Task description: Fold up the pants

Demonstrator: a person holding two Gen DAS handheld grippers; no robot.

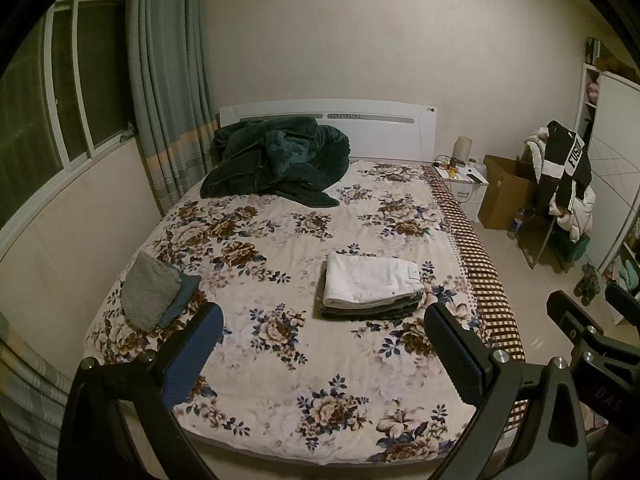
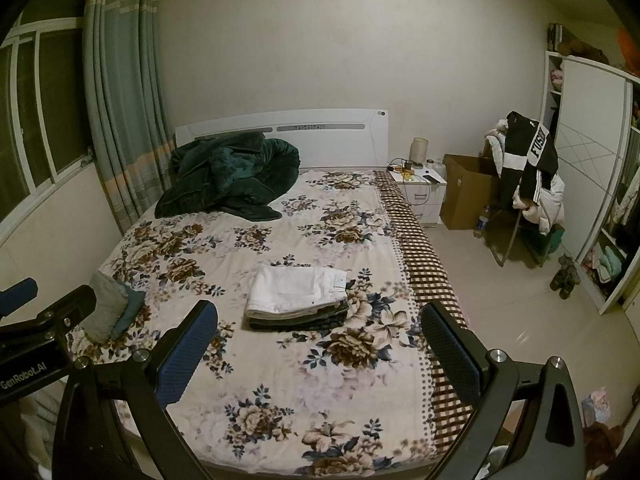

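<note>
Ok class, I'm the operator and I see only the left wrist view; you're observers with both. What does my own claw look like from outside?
Observer: In the right wrist view, the left claw is open and empty, and its body is lettered GenRobot.AI.
Operator: What lies on the floor behind the hardware at my lower right?
Observer: A small pinkish box sits on the floor right of the bed, near its foot.
Operator: Anything more on top of the wardrobe?
Observer: An orange object sits at the right end of the wardrobe top; I cannot tell what it is.
</note>
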